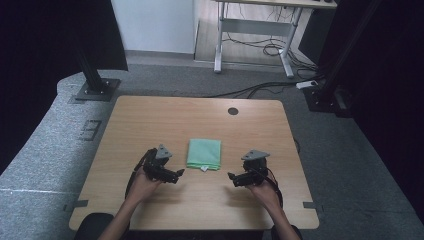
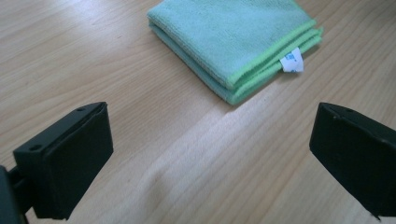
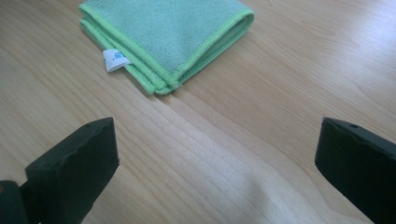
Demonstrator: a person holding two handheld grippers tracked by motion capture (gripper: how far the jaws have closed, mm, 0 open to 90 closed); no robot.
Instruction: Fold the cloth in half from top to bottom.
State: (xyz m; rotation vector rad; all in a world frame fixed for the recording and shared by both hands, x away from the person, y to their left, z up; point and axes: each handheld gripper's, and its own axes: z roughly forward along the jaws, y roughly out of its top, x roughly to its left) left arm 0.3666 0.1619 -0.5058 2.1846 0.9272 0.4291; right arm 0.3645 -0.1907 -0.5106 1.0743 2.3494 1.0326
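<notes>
Folded green cloth [image 1: 204, 154] is lying mid-table [image 1: 150, 120], its tagged edge facing the person. Left gripper [image 1: 176, 174] and right gripper [image 1: 233, 178] are flanking the cloth's near corners, both gaping wide, gripping nothing, about equally near.

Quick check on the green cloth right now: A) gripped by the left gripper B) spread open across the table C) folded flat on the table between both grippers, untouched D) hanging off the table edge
C: the green cloth lies folded on the table, with the left gripper and right gripper open on either side, clear of it.
</notes>
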